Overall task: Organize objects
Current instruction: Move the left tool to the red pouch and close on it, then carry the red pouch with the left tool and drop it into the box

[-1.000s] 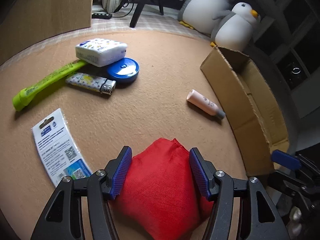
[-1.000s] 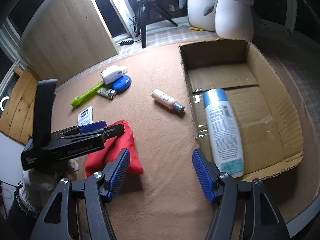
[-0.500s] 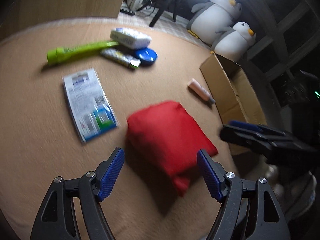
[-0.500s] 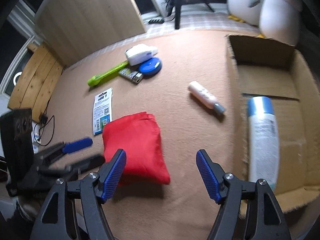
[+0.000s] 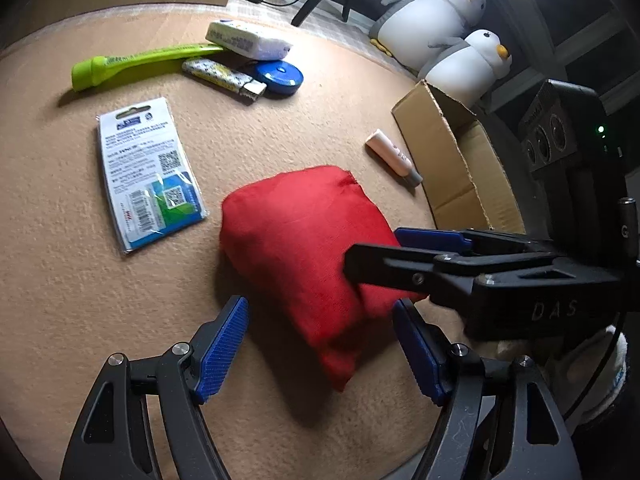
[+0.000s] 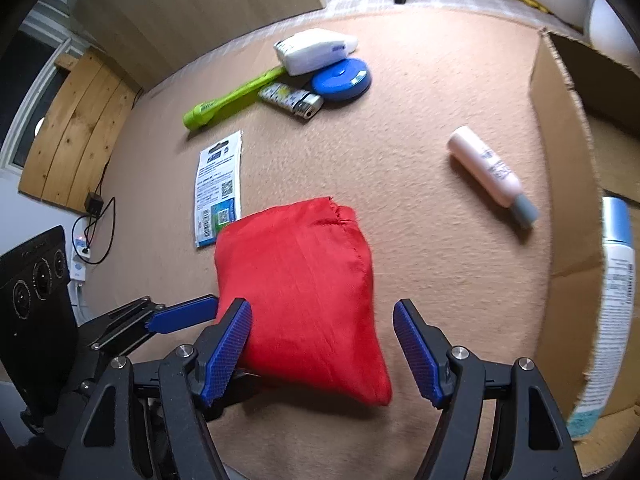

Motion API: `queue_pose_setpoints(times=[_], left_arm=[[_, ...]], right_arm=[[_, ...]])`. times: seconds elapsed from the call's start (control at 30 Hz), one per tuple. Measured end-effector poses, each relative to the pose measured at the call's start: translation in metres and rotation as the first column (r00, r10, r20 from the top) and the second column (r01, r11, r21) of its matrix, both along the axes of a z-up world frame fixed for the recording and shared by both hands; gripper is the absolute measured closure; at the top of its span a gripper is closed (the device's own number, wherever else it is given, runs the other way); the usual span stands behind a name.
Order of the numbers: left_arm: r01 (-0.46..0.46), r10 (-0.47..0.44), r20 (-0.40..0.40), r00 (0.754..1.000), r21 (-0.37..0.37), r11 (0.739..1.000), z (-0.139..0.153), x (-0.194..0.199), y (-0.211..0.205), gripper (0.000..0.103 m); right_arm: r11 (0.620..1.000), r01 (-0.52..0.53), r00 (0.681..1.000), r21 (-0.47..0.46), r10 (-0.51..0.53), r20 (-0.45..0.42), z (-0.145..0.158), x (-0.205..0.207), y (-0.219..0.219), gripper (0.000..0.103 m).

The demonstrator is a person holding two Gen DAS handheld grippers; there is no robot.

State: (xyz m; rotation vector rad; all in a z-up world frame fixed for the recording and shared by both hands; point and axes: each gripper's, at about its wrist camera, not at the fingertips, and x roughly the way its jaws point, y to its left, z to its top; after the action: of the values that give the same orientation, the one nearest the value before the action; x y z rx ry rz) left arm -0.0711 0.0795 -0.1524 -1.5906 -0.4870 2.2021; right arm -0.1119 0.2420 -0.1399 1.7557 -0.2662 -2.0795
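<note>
1. Tan carpeted counter [image 6: 400, 140] carries the red pouch [image 6: 300, 292], near the cardboard box [image 5: 452, 152].
2. Right gripper [image 6: 322, 350] jaws gape around the pouch; left gripper [image 5: 320, 350] jaws open, holding nothing.
3. Risk: soft fabric may bunch and slip from a shallow pinch.

Both grippers are black plastic, with ribbed blue pads on the fingers and silver screws at the joints. The left gripper [image 5: 320, 344] fills the lower frame of its view. The right gripper [image 5: 394, 252], at right there, bears raised letters "DAS"; beneath it shows a white knitted glove [image 5: 600, 364].
</note>
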Motion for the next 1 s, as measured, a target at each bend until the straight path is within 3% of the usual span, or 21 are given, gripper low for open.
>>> queue_pose_setpoints(times=[0.1,0.5,0.77,1.0], left_arm=[[0.003,-0.003,0.017,1.0,0.02,1.0,-0.004,-0.001,0.003,0.035],[0.01,-0.01,-0.003,1.0,0.02,1.0,0.001,-0.001,0.009,0.048],[0.038,-0.037,-0.063,0.997,0.008,0.999,0.028,-0.006,0.026,0.048],[0.099,-0.098,-0.141,0.985,0.004,0.995,0.059,-0.019,0.061,0.048]], right_arm=[[1.0,-0.007,1.0,-0.002,0.007,0.002,0.0,0.0,-0.004,0.033],[1.0,-0.011,1.0,0.0,0.011,-0.012,0.004,0.005,-0.007,0.034],[1.0,0.023,0.996,0.005,-0.022,-0.084,0.029,0.01,0.007,0.034],[0.995,0.102,0.981,0.001,-0.101,-0.164,0.061,0.014,0.045,0.034]])
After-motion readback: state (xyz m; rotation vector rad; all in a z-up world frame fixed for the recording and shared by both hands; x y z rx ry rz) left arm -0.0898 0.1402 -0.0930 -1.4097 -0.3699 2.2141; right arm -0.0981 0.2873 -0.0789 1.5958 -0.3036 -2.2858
